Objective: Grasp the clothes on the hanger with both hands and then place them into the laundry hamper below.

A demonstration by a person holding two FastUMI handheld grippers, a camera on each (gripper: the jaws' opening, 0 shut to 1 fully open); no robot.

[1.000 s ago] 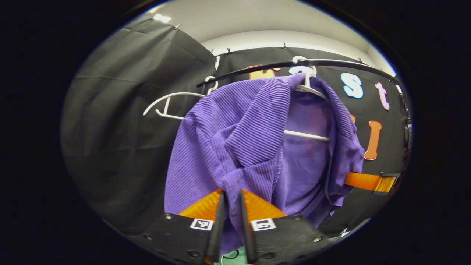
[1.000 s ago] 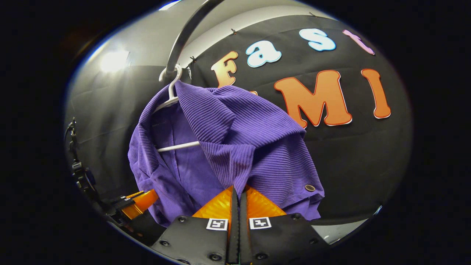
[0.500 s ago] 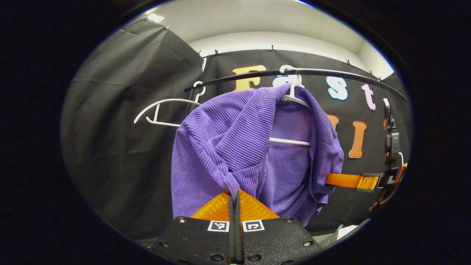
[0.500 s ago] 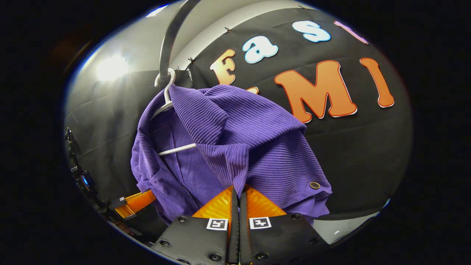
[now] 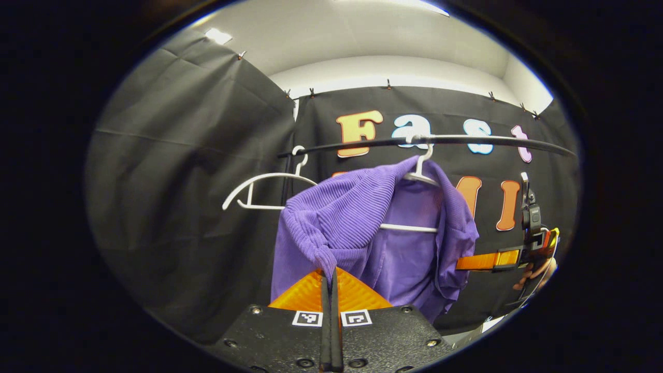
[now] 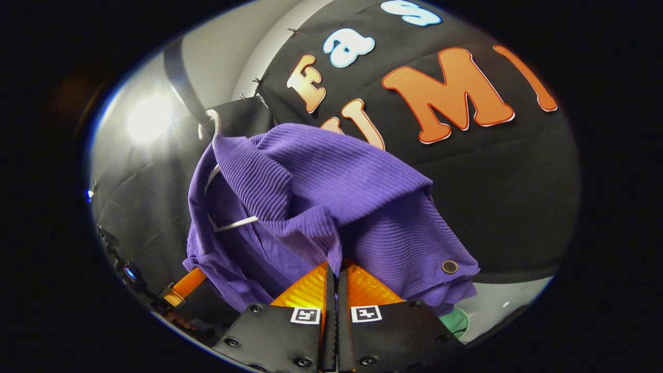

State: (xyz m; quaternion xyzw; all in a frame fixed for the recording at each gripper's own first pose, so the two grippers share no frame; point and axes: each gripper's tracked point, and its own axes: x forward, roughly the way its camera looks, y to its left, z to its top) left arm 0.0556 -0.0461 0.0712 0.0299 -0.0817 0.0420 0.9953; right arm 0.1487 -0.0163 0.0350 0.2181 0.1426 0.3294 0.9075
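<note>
In the left gripper view, the left hand-held gripper (image 5: 329,277) has its two fingers pressed almost flat together, with a bunched fold of the purple ribbed knit garment (image 5: 342,217) pinched between the tips. The cloth rises straight from that pinch, up and to the right of the fingers, to the white plastic hanger (image 5: 422,176) that carries it; the hanger's crossbar shows inside the open front of the garment. The hanger's hook sits over the dark curved metal rail (image 5: 466,140) above and beyond the fingers. Up and to the left of the left hand-held gripper, a second white plastic hanger with nothing on it (image 5: 264,181) hangs from the same rail, just beside the garment's shoulder. Far to the right, past the garment's hem, the right hand-held gripper (image 5: 466,262) reaches into the cloth, with a hand (image 5: 536,272) behind it.

In the right gripper view, the right hand-held gripper (image 6: 334,269) is likewise closed to a thin slit, nipping a fold of the purple garment (image 6: 331,191), which spreads up and to both sides of the fingers. A round dark button (image 6: 449,267) lies on the cloth to the right of the fingers. The hanger hook (image 6: 212,122) is up and to the left, at the rail (image 6: 181,85). Low on the left, the left hand-held gripper (image 6: 189,284) meets the hem. Down to the right, a sliver of a green rounded rim (image 6: 456,321) shows under the cloth; I cannot tell what it belongs to.
</note>
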